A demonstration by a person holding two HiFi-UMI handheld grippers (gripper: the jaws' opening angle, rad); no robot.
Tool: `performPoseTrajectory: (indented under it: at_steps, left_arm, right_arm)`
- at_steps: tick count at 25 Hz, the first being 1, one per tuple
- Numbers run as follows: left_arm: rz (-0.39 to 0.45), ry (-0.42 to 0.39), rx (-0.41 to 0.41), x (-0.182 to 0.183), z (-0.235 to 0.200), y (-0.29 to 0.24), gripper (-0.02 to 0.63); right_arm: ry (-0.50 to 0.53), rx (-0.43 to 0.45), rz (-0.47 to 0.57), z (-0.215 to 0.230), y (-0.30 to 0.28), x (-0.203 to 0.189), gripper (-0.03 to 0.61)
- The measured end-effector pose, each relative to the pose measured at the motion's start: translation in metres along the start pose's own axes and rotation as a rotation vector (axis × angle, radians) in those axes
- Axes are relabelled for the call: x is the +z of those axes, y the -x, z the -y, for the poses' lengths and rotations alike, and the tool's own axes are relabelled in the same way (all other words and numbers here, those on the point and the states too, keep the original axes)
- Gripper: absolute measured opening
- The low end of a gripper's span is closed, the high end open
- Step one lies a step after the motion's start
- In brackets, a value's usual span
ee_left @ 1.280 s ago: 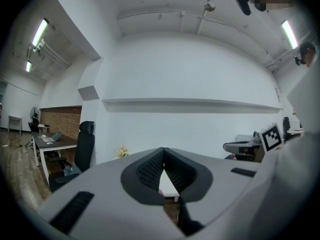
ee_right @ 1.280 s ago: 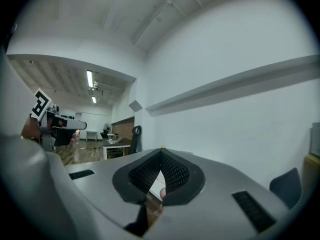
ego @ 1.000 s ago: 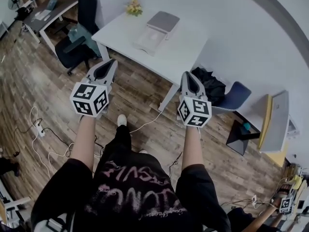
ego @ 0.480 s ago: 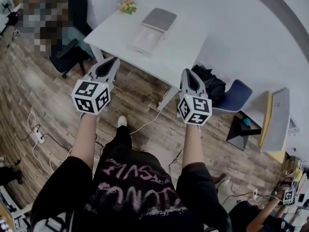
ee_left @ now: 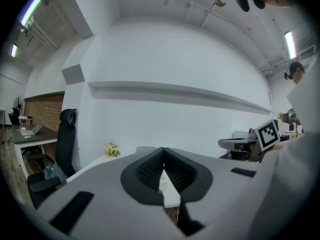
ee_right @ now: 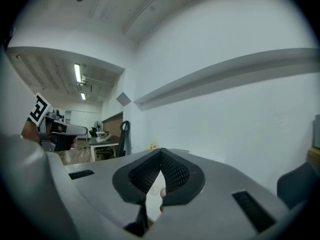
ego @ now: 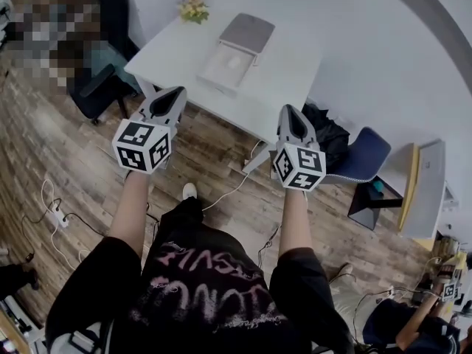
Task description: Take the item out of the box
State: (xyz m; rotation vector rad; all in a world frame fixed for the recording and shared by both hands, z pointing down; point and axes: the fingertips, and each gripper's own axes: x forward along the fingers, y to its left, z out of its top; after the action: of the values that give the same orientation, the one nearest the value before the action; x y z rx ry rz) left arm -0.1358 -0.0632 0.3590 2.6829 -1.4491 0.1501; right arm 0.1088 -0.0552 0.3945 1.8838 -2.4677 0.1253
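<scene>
Since the left gripper [ego: 168,98] and the right gripper [ego: 289,115] are both held with jaws pressed together and empty, well short of the white table [ego: 177,50], a late opening is judged the main risk: the light box [ego: 218,71] could be shoved or tipped by closed tips. The item [ego: 234,61] is seen inside that shallow, pale, open box, small and roundish, detail not resolved. A flat grey lid [ego: 249,32] lies just behind. Pads [ee_left: 147,171] are black and ribbed; the floor [ego: 74,168] is wood plank.

Bright even indoor light; strong fisheye edge distortion.
</scene>
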Motion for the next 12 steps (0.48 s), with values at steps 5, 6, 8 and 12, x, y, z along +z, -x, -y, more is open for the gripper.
performPoseTrajectory:
  at_steps: [5,6,8,12]
  left_arm:
    - [-0.003,0.002,-0.037,0.003,-0.025,-0.031,0.002]
    - [-0.005,0.002,-0.046,0.004,-0.028,-0.037,0.002]
    - [-0.01,0.001,-0.064,0.005,-0.035,-0.049,0.002]
    - [-0.019,-0.002,-0.097,0.011,-0.051,-0.073,0.002]
  right_arm:
    - [0.007,-0.029,-0.009,0.003,-0.033,0.002,0.009]
    - [0.007,-0.036,-0.01,0.004,-0.039,0.003,0.009]
    - [0.005,-0.053,-0.012,0.007,-0.049,0.005,0.009]
    - [0.003,-0.087,-0.006,0.011,-0.071,0.015,0.009]
